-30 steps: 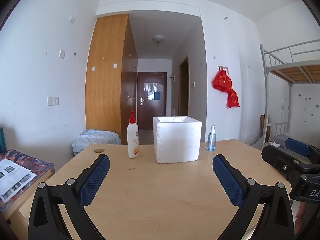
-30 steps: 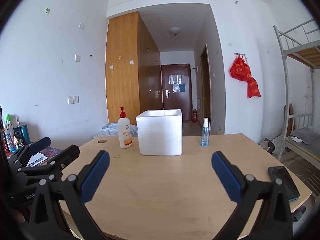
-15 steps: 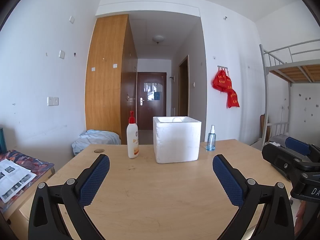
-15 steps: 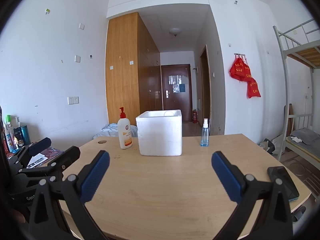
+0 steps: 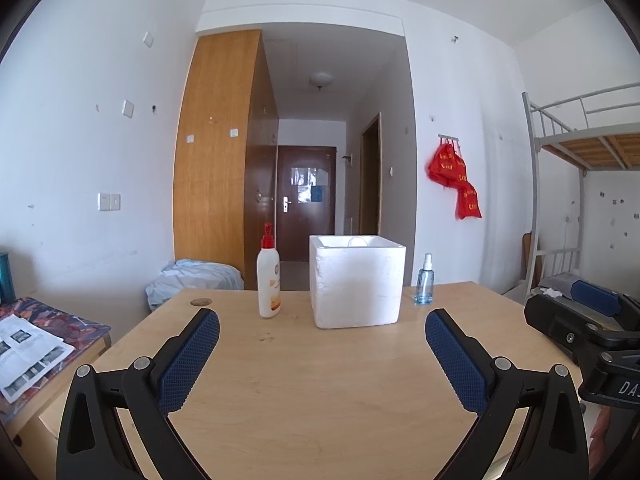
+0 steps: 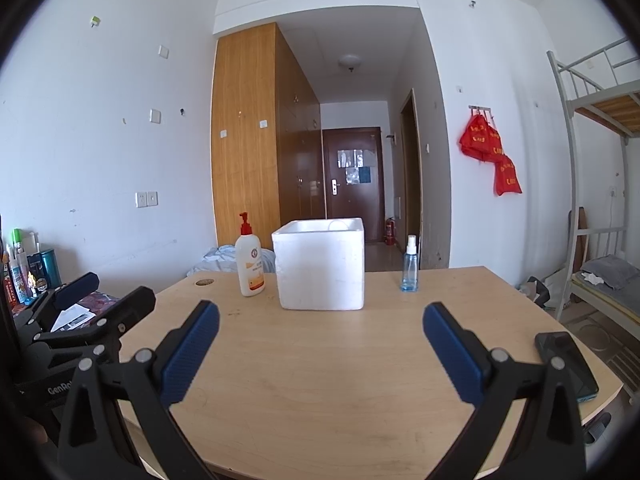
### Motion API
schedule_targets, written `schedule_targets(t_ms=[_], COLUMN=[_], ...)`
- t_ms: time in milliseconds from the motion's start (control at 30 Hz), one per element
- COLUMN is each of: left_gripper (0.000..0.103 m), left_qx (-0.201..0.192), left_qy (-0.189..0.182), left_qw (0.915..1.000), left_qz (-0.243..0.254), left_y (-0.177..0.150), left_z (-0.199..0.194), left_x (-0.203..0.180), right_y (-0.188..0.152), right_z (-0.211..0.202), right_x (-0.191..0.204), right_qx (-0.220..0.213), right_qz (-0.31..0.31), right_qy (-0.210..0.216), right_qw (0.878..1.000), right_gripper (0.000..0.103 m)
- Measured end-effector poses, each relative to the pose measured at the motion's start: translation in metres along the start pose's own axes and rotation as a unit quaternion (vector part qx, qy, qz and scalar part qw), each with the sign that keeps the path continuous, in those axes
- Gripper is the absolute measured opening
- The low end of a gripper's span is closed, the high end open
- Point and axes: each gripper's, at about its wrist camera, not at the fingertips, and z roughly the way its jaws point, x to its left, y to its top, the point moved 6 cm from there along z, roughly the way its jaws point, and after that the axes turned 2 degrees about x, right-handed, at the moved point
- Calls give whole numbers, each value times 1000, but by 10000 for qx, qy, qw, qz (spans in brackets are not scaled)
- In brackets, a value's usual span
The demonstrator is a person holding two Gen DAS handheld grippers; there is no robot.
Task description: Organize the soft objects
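Both wrist views look level across the table (image 5: pixel 320 380) toward the far hallway door (image 5: pixel 306 200), from low above the near edge. The left view sits further left and catches the right gripper (image 5: pixel 592 320) at its right margin; the right view catches the left gripper (image 6: pixel 92 304) at its left. Both share the white foam box (image 5: pixel 356 280), pump bottle (image 5: pixel 269 280) and spray bottle (image 6: pixel 409 266).

Standing upright, straight ahead of the left gripper (image 5: pixel 322 316) and beyond its spread fingertips: white foam box (image 5: pixel 356 280), square, thick-walled, open-topped, plain sides. Seen from the right gripper (image 6: pixel 321 307), dead centre too, turned slightly corner-on, well apart from both claws. Inside mostly hidden; just a faint pale curve at the far rim.
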Motion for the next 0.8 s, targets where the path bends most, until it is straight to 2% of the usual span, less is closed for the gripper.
schedule_targets(t_ms=[800], left_gripper=[103], left_qx=[4], left_qy=[-6], left_qw=[10000], left_qz=[69], left_y=[1], left_z=[0], left_x=[-4], right_y=[-1], right_z=[-2], right_x=[0], right_qx=[22], right_qz=[-10], right_qy=[30], right_qw=[10000], right_gripper=[103])
